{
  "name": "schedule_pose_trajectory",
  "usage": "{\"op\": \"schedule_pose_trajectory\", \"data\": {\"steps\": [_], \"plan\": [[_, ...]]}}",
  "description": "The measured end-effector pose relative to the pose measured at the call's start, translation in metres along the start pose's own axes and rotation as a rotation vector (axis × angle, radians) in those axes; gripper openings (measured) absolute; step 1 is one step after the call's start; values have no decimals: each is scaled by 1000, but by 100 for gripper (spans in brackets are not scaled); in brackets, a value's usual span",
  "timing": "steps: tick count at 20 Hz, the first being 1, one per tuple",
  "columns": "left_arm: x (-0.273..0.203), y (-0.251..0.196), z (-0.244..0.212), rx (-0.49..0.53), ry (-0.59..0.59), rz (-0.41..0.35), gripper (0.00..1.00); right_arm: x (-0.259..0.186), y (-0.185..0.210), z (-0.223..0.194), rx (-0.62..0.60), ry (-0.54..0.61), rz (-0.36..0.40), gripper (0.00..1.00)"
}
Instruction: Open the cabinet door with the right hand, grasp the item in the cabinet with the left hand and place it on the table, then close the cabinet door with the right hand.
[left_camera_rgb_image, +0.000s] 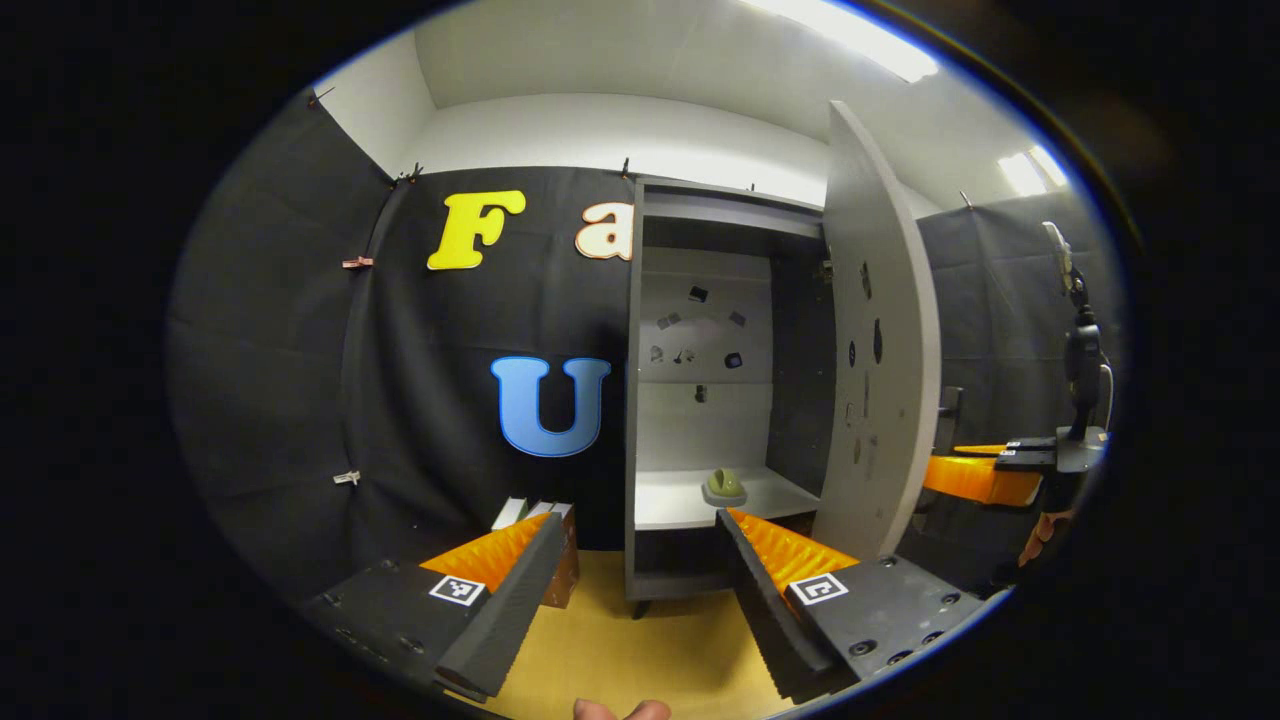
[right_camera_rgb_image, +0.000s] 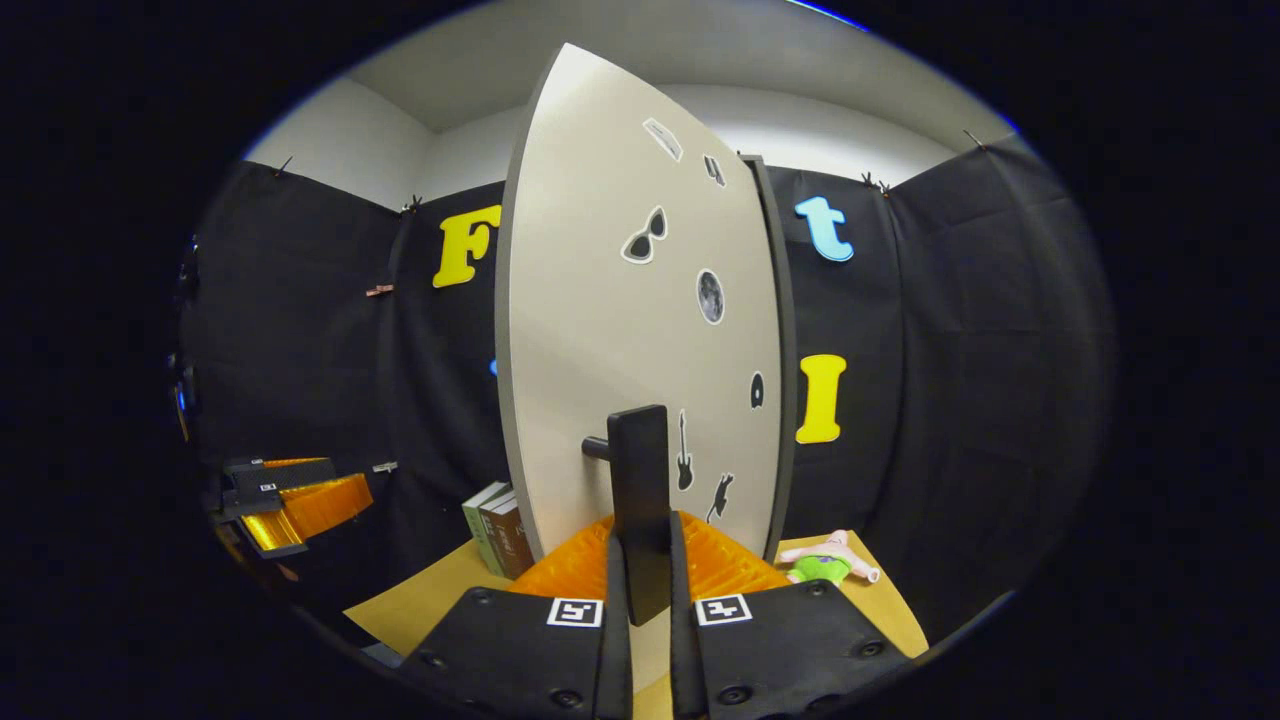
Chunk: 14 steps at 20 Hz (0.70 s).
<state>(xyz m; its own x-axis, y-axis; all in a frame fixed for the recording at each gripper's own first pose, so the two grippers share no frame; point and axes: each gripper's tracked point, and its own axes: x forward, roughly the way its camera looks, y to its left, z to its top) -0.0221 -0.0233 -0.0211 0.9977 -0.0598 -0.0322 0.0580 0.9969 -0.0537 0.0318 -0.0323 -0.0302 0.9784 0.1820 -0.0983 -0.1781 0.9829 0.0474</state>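
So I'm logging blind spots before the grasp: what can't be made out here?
- Item on the shelf, left gripper view: too small to identify.
- Cabinet interior, right gripper view: hidden behind the open door.
- Handle base, right gripper view: covered by the right claw.
- Books, left gripper view: partly behind the left claw.

In front of you the tan table carries the grey cabinet at its far side. Left of it stand some books; at its right lies a small plush toy.

On the cabinet's white shelf sits an olive-green item.
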Motion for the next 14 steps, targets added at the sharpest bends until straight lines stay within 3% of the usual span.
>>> {"op": "schedule_pose_trajectory", "data": {"steps": [5, 11, 14], "plan": [[10, -17, -1, 2, 2, -35, 95, -29, -58, 4, -9, -34, -119, 18], [30, -45, 0, -39, 0, -73, 95, -58, -110, 12, -41, -37, -178, 18], [42, -60, 2, -40, 0, -86, 95, -61, -132, 15, -48, -45, -194, 13]]}}
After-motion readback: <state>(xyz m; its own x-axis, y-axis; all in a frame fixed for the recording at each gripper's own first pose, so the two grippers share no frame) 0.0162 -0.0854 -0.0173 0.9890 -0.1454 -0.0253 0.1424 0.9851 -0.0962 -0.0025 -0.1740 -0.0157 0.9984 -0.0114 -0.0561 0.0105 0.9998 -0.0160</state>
